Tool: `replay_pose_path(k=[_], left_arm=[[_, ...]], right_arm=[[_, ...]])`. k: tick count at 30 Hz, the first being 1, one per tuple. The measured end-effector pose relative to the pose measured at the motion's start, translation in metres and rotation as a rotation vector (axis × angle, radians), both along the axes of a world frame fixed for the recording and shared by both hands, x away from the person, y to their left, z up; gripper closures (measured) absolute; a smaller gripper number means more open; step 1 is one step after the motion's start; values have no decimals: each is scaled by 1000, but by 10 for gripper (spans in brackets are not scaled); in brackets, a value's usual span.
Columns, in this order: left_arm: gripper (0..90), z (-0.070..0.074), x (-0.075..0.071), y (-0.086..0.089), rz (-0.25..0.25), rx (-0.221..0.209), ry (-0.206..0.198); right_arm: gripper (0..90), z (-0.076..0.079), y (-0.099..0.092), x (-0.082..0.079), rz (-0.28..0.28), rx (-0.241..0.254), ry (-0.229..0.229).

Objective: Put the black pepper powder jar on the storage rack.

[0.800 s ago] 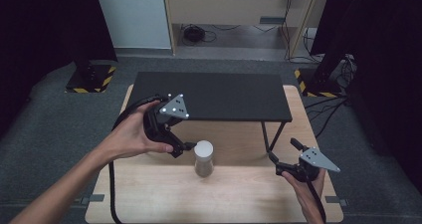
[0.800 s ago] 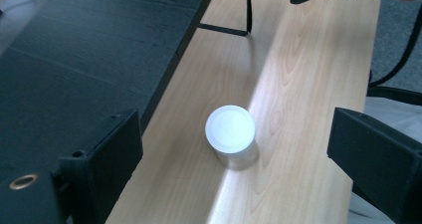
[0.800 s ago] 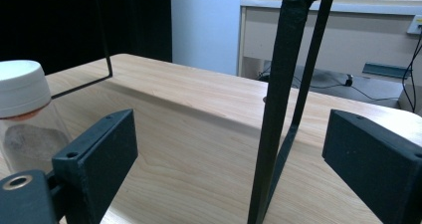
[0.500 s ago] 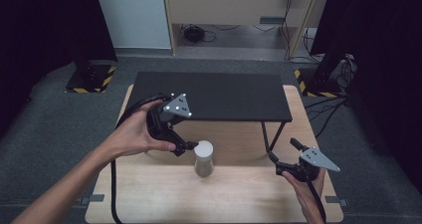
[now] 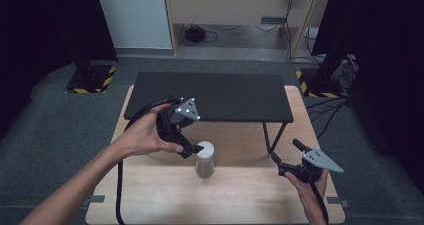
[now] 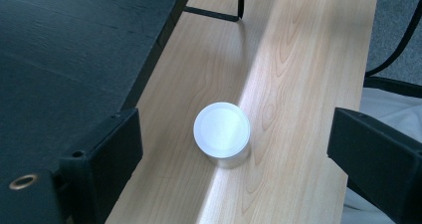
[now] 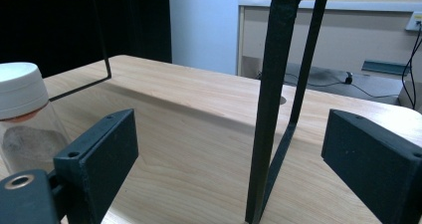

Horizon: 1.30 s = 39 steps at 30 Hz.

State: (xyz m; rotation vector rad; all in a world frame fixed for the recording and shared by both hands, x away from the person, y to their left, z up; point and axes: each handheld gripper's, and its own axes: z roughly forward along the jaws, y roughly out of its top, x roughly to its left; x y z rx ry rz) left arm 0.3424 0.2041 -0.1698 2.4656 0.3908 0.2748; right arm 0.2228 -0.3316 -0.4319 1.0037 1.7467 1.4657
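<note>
Wooden surface [image 5: 150,195] carries a low black shelf [image 5: 220,95] on thin metal legs and one small jar [image 5: 204,159] with a white lid. Jar stands upright on the bare wood just in front of the shelf's front edge, near centre. In the right gripper view its clear body shows dark contents below the lid.

Left tool [image 5: 192,150]: held above and just left of the jar, angled down toward it. Left gripper view has the jaws spread wide, jar lid centred between them, no contact, nothing held.

Right tool [image 5: 285,157]: low over the surface at the right, well apart from the jar, near a shelf leg [image 7: 268,109]. Jaws wide apart, empty.
</note>
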Motion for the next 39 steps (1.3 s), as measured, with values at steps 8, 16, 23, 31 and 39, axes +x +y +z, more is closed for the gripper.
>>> replay_pose_path(k=[8, 16, 23, 31, 39], left_arm=[[68, -24, 11, -15, -11, 22, 39], [68, -48, 24, -29, -2, 50, 69], [68, -66, 37, -38, 13, 71, 100], [75, -83, 45, -48, 15, 101, 122], [95, -97, 50, -59, 20, 154, 126]], right_arm=[[80, 0, -1, 0, -3, 5, -3], [83, 0, -1, 0, 2, 1, -4], [84, 0, -1, 0, 4, 3, -4], [85, 0, -2, 1, 4, 8, -6], [87, 1, -1, 0, 5, 2, -9]])
